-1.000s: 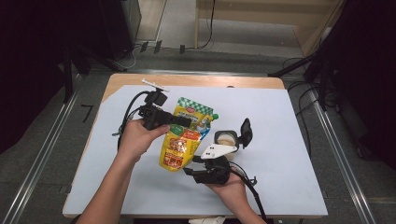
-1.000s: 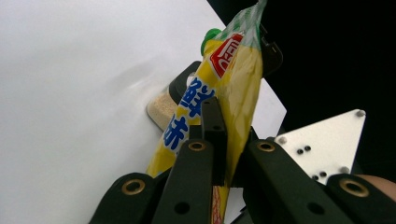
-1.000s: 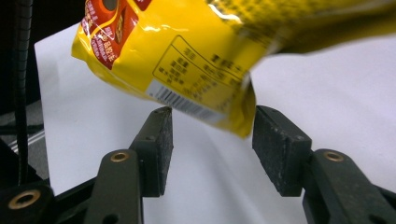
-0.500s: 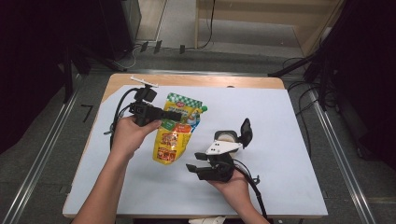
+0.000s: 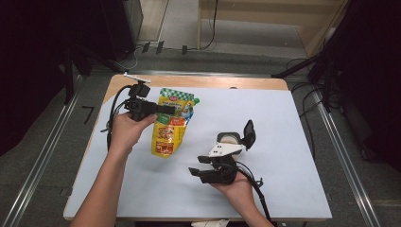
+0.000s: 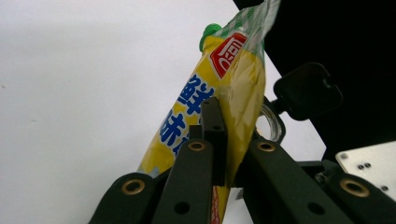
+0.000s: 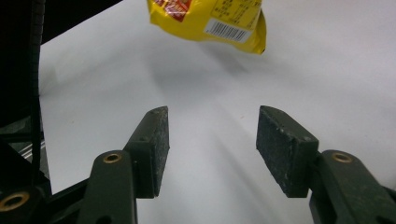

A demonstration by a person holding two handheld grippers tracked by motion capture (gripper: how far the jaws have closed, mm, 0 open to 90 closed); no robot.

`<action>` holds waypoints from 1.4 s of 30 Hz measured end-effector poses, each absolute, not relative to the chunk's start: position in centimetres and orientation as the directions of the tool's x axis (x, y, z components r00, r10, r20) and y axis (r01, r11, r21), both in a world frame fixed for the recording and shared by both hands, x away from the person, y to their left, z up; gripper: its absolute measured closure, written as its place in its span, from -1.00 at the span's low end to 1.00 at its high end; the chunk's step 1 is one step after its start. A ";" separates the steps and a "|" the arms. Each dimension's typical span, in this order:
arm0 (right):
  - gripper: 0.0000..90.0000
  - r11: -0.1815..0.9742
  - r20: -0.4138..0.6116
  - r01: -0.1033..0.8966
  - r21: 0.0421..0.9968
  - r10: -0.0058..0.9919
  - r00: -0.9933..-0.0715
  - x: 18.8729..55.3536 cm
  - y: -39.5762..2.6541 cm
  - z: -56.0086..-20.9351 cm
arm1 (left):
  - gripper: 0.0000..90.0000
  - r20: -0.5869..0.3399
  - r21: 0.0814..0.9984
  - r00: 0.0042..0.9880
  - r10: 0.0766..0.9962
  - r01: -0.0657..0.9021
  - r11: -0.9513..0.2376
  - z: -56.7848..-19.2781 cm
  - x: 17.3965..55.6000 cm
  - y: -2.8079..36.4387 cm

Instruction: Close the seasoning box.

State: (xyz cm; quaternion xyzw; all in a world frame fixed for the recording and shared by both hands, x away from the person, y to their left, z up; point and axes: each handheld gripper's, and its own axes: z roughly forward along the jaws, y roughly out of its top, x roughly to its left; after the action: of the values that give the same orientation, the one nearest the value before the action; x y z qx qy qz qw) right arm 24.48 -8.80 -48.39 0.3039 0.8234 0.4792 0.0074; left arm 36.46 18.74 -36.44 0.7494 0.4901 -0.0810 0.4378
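A yellow pouch (image 5: 170,130) with a green checked top and a green spout hangs over the table's left part. My left gripper (image 5: 165,109) is shut on its upper part. In the left gripper view the jaws (image 6: 224,135) pinch the pouch (image 6: 233,79) edge-on. My right gripper (image 5: 195,170) rests near the front middle, jaws pointing left and open. In the right gripper view the pads (image 7: 210,140) stand apart over bare white table, with the pouch's bottom (image 7: 210,18) farther off. A small jar (image 5: 230,138) with an open black flip lid (image 5: 248,132) stands just behind the right gripper.
A white sheet (image 5: 283,118) covers the wooden table (image 5: 265,82). Cables trail from both grippers. Metal rails and dark equipment surround the table. The jar's rim (image 6: 273,123) and black lid (image 6: 308,91) appear behind the pouch in the left gripper view.
My left gripper has carried the pouch leftward, away from the jar. The right hand has stayed where it was.
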 end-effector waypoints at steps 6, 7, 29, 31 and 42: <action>0.01 0.358 0.283 0.501 0.788 0.511 -0.811 24.5 -8.9 -48.4 | 1.00 -0.528 0.586 0.501 0.686 0.799 -0.132 -36.6 37.4 18.6; 0.01 0.359 0.282 0.500 0.788 0.512 -0.811 24.5 -9.0 -48.5 | 1.00 -0.523 0.590 0.504 0.687 0.796 -0.135 -36.6 37.5 18.6; 0.01 0.338 0.280 0.501 0.797 0.528 -0.802 24.6 -9.8 -48.2 | 0.96 -0.526 0.607 0.529 0.666 0.782 -0.143 -38.3 37.9 18.9; 0.01 0.342 0.275 0.498 0.797 0.529 -0.803 24.6 -9.8 -48.0 | 0.96 -0.522 0.610 0.535 0.664 0.779 -0.148 -38.4 37.7 19.1; 0.02 0.343 0.269 0.487 0.804 0.521 -0.810 24.9 -9.8 -47.6 | 0.92 -0.504 0.622 0.546 0.669 0.767 -0.158 -38.4 35.5 20.8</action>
State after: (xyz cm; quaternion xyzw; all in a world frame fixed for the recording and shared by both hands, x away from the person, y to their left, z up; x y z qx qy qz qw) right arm 24.90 -9.83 -47.61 0.3074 0.8192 0.4838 0.0176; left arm 35.51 20.81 -38.44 0.7590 0.4731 -0.0551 0.4439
